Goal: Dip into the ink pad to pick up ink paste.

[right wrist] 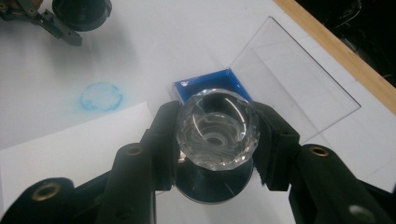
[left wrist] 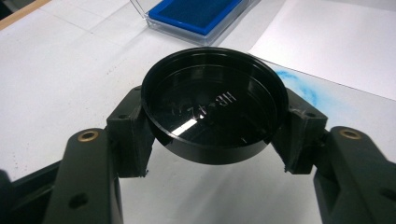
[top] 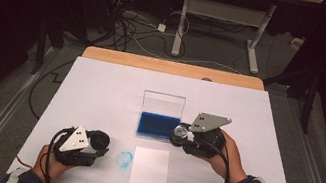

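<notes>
Left gripper view, black cap [left wrist: 214, 109] embossed lettering illegible, blue ink pad [left wrist: 198, 14] cropped

Glossy black plastic cap [left wrist: 214, 107], clear faceted glass-like stamp [right wrist: 218, 128], matt white paper sheet [top: 149, 173].

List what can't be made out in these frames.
- Raised lettering inside the black cap, left gripper view: glare and blur, unreadable.
- Underside of the faceted clear stamp, right gripper view: hidden by its own top and the jaws.
- Blue ink pad, high view: near right corner covered by the right gripper.
</notes>
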Tool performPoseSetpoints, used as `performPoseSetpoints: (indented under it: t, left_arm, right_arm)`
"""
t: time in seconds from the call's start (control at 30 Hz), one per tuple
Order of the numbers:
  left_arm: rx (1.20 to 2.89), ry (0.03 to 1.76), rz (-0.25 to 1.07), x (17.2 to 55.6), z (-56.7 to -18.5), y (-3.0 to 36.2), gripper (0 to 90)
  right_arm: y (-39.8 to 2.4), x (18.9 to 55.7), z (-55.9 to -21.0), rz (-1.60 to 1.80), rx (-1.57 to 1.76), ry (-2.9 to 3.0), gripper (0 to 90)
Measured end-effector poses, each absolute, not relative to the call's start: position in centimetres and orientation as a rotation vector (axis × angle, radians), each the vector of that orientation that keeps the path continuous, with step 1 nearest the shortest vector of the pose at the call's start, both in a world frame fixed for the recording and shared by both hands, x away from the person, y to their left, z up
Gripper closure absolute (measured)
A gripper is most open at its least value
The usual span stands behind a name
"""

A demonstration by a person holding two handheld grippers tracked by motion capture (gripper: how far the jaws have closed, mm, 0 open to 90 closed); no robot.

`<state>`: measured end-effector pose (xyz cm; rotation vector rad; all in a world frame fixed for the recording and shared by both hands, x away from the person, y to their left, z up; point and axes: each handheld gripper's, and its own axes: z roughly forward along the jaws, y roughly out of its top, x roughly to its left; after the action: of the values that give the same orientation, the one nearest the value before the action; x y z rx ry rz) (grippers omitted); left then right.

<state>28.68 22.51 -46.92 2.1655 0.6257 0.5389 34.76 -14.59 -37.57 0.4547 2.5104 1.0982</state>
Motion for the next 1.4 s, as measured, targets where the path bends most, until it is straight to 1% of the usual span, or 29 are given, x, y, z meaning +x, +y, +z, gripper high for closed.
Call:
performPoseSetpoints:
  t: [0.5, 1.0, 1.4]
  left_arm:
    - [2.158, 0.637, 0.54, 28.8, -46.8, 22.5, 36.6]
    - [2.157, 0.633, 0.53, 29.0, -46.8, 22.3, 36.6]
    - [2.149, 0.636, 0.533, 28.9, -46.8, 22.4, 36.6]
  right_arm:
    - [-12.3, 36.9, -36.2, 0.996, 0.434, 2.57, 56.3]
    - [-11.1, 40.0, -37.6, 1.009, 0.517, 2.589, 56.4]
    - [-9.4, 41.5, -39.2, 0.993, 0.558, 2.579, 56.4]
